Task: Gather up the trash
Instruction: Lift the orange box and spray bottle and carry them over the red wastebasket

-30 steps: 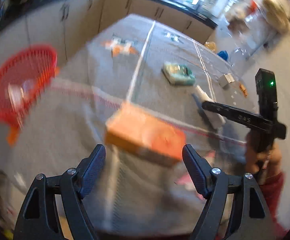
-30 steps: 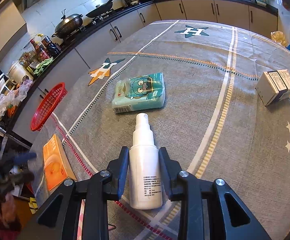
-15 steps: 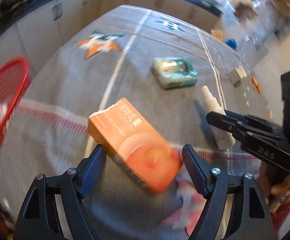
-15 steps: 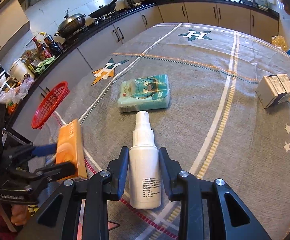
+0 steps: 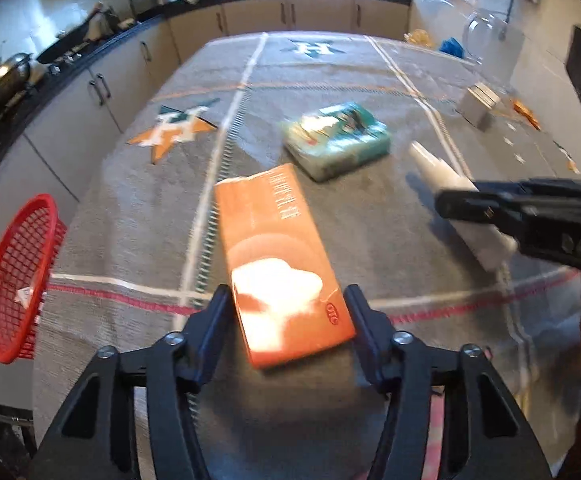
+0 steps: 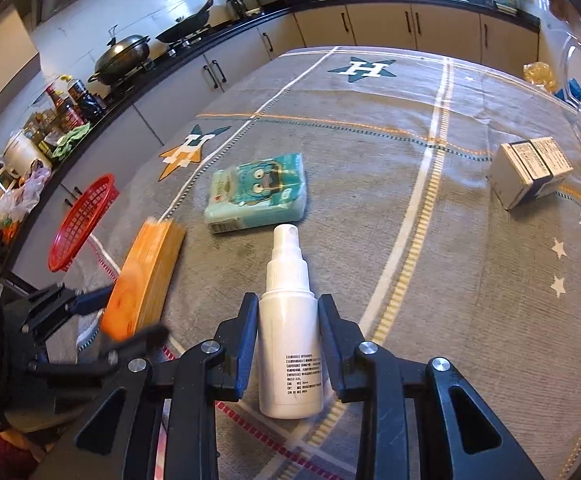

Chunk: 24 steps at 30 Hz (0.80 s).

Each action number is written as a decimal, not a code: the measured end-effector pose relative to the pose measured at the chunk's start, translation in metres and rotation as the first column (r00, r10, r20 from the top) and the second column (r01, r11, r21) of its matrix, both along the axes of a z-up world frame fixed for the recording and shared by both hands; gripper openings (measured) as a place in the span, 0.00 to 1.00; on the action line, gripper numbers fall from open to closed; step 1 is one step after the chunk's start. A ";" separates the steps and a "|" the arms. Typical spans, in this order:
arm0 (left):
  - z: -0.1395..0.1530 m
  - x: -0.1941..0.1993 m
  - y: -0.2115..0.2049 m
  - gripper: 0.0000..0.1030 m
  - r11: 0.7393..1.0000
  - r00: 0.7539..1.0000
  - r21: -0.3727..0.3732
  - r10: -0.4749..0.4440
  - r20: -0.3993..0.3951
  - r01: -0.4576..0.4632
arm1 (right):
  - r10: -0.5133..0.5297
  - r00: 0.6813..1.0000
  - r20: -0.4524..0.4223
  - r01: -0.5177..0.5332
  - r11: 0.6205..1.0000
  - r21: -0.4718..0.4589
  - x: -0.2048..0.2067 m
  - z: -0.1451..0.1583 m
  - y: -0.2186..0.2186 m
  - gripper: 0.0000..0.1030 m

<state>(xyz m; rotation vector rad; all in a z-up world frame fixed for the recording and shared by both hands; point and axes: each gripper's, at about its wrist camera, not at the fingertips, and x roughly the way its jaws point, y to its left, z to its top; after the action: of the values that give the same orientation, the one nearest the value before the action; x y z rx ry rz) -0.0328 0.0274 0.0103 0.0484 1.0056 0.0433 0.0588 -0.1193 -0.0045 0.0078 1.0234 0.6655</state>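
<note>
An orange box (image 5: 278,256) lies lengthwise between the fingers of my left gripper (image 5: 288,312). The jaws are closing and both pads touch the box's near end. In the right wrist view the orange box (image 6: 146,276) is tilted on its long edge in that gripper. My right gripper (image 6: 288,320) is shut on a white spray bottle (image 6: 290,360), which lies on the grey cloth with its nozzle pointing away. The bottle (image 5: 446,178) also shows at the right of the left wrist view. A red mesh basket (image 5: 18,276) hangs at the table's left edge.
A teal tissue pack (image 6: 258,192) lies just beyond the bottle and the box. A white carton (image 6: 530,170) sits at the far right of the cloth-covered table (image 6: 410,128). Kitchen counters with pots run along the left and back.
My left gripper has swung in over the orange box and rolled until the box runs lengthwise between its fingers, and the jaws have narrowed onto it. The right gripper and bottle have not moved.
</note>
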 end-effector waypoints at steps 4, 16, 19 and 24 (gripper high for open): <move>0.000 0.002 0.009 0.44 0.999 0.998 -0.003 0.044 0.042 -0.043 | 0.024 1.000 0.007 -0.024 1.000 -0.006 -0.004 -0.001 0.006 0.32; -0.001 0.016 0.017 0.45 0.997 0.996 -0.010 0.082 0.041 -0.082 | 0.050 0.998 0.030 -0.049 0.998 -0.040 -0.010 -0.004 0.017 0.32; -0.002 0.016 0.017 0.44 0.996 0.994 0.010 0.087 0.067 -0.088 | 0.052 0.998 0.041 -0.050 0.998 -0.047 -0.011 -0.003 0.017 0.32; 0.009 0.007 0.014 0.44 0.996 0.987 0.026 0.084 0.135 -0.088 | 0.045 0.995 0.086 -0.044 0.999 -0.014 -0.016 0.008 0.015 0.32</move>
<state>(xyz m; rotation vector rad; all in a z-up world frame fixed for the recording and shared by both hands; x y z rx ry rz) -0.0263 0.0414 0.0193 0.0304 0.8724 0.1395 0.0423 -0.1040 0.0034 -0.0534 0.9467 0.6944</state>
